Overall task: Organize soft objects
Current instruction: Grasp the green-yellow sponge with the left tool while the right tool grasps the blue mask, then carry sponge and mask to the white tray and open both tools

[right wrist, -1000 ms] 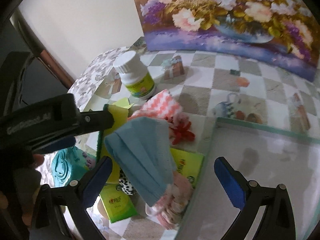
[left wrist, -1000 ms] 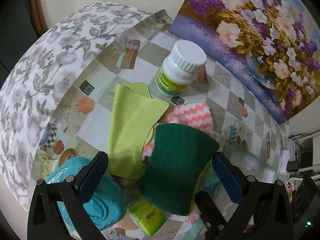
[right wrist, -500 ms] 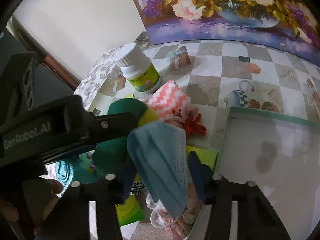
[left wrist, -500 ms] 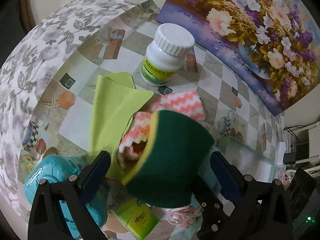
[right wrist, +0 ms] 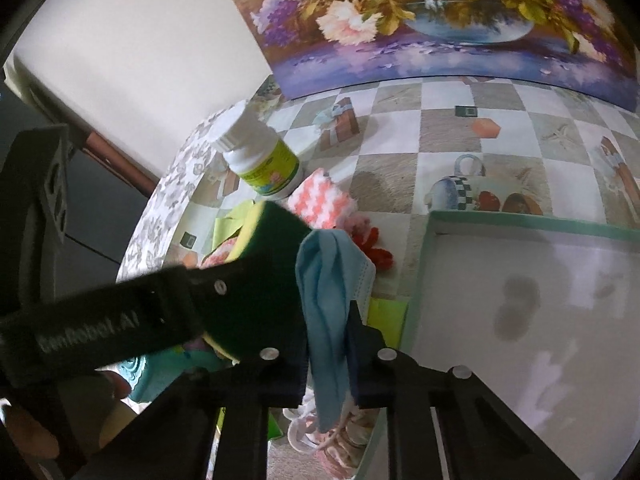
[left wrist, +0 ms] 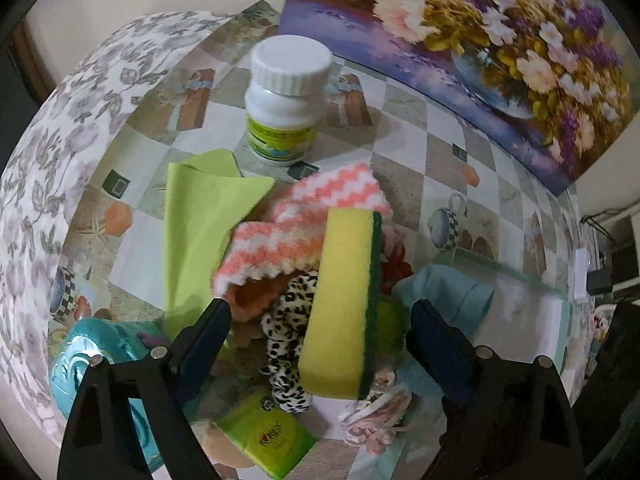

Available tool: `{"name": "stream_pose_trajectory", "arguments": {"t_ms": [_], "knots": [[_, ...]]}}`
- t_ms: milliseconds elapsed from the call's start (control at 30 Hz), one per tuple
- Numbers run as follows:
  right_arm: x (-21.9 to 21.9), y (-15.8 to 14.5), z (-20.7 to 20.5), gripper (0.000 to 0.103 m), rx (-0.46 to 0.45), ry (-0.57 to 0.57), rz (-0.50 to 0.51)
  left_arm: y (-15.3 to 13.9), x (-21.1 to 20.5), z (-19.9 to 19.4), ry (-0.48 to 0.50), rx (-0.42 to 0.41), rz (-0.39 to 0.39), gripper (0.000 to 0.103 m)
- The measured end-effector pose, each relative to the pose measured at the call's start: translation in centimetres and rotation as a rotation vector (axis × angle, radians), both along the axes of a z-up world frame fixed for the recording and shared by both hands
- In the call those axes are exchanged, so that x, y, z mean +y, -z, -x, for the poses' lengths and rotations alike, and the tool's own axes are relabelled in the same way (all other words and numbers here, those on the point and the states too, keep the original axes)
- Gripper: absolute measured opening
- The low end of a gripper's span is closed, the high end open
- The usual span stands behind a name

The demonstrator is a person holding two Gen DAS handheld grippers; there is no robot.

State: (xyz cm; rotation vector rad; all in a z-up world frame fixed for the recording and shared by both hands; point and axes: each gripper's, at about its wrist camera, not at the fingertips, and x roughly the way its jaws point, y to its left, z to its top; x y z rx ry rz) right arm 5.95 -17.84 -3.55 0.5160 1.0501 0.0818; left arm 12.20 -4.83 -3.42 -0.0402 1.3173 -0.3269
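A surface (left wrist: 404, 152) covered with a checked, picture-printed oilcloth runs back to a floral painting (left wrist: 500, 40) leaning against the pale wall; a white plastic bottle with a ribbed cap and green label (left wrist: 286, 100) stands upright near the painting. In front of the bottle lies a loose heap of soft items: a lime-green cloth (left wrist: 200, 232), a pink-and-white zigzag knitted cloth (left wrist: 296, 224) and a leopard-print fabric piece (left wrist: 286, 332). The left gripper (left wrist: 320, 328) points steeply down over this heap, its fingers closing but still wide; a yellow sponge with a dark green scouring face (left wrist: 344, 300) stands on edge between them, clear of the left finger, while contact with the right finger cannot be judged. The right gripper (right wrist: 326, 356) has its fingers pinched together on a light blue pleated face mask (right wrist: 328, 300), which hangs crumpled between them just beside the sponge. A shallow white tray with a mint-green rim (right wrist: 520, 224) lies to the right of the heap.
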Motion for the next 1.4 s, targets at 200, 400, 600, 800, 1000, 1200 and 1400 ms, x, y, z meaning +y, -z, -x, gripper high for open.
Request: {"name": "stream_pose_trajectory", "arguments": {"t_ms": [200, 400, 600, 800, 1000, 1200, 1400], "knots": [[-1.1, 0.3, 0.3, 0.014, 0.010, 0.033, -0.027, 0.4, -1.1, 0.5, 0.044, 0.014, -0.004, 0.042], [-1.2, 0.3, 0.3, 0.014, 0.015, 0.036, -0.031, 0.2, -1.0, 0.5, 0.029, 0.006, 0.025, 0.028], [-1.2, -0.7, 0.4, 0.014, -0.012, 0.031, -0.040, -1.7, -0.3, 0.6, 0.001, -0.041, 0.051, 0.028], [-1.8, -2.7, 0.8, 0.014, -0.057, 0.044, -0.059, -4.9, -0.2, 1.1, 0.002, -0.124, 0.084, 0.028], [-2.7, -6.3, 1.9, 0.014, -0.124, 0.070, -0.062, -9.0, 0.1, 2.3, 0.011, -0.232, 0.123, 0.028], [-4.9, -9.9, 3.8, 0.014, -0.133, 0.160, 0.047, -11.7, -0.5, 3.9, 0.049, -0.301, 0.158, 0.028], [-9.4, -10.1, 6.4, 0.014, -0.029, 0.325, 0.183, -11.4, -2.7, 5.5, 0.113, -0.291, 0.163, 0.028]]}}
